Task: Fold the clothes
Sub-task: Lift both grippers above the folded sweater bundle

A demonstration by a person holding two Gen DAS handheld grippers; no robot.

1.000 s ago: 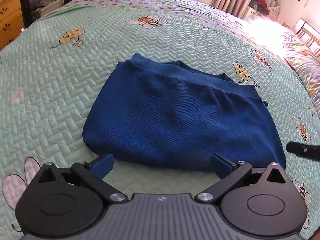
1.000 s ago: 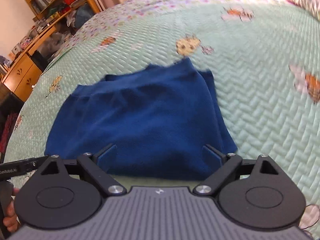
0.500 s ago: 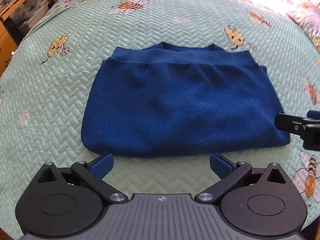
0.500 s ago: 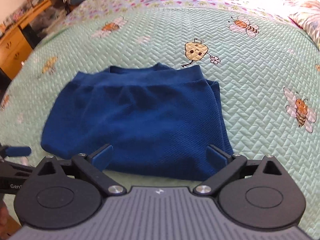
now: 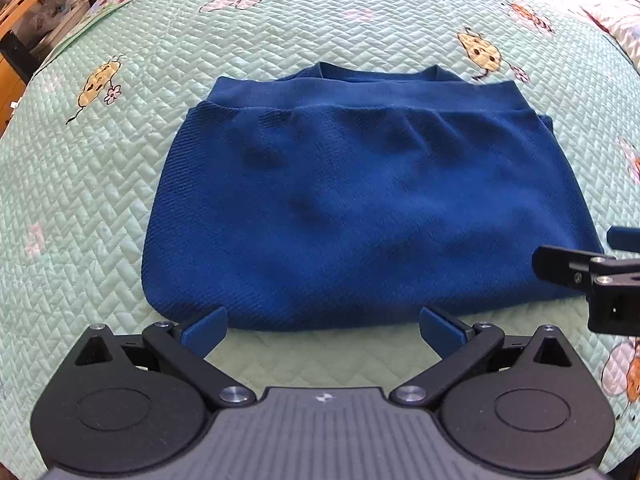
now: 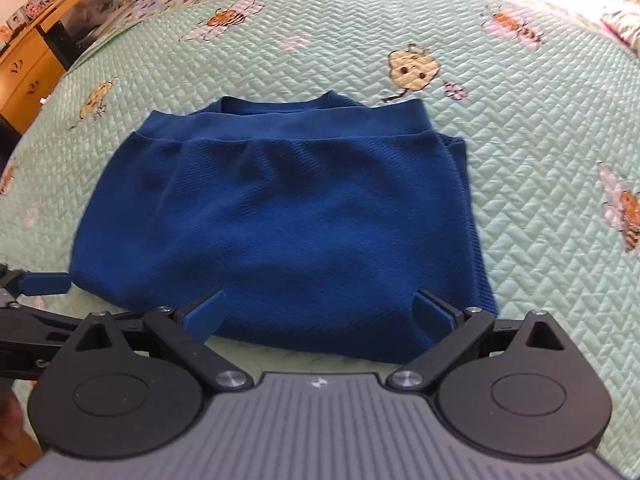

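Sweater (image 5: 360, 200) lay folded on the bed (image 5: 100, 200); both the left tool (image 5: 324, 324) and the right tool (image 6: 320, 312) hung released, empty. Grabbing one layer could undo the fold.

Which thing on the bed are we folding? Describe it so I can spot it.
Start at the mint quilt printed with bees. In its middle lies the sweater, already folded, ribbed hem on the far side. It is the only solid dark blue thing on the quilt.
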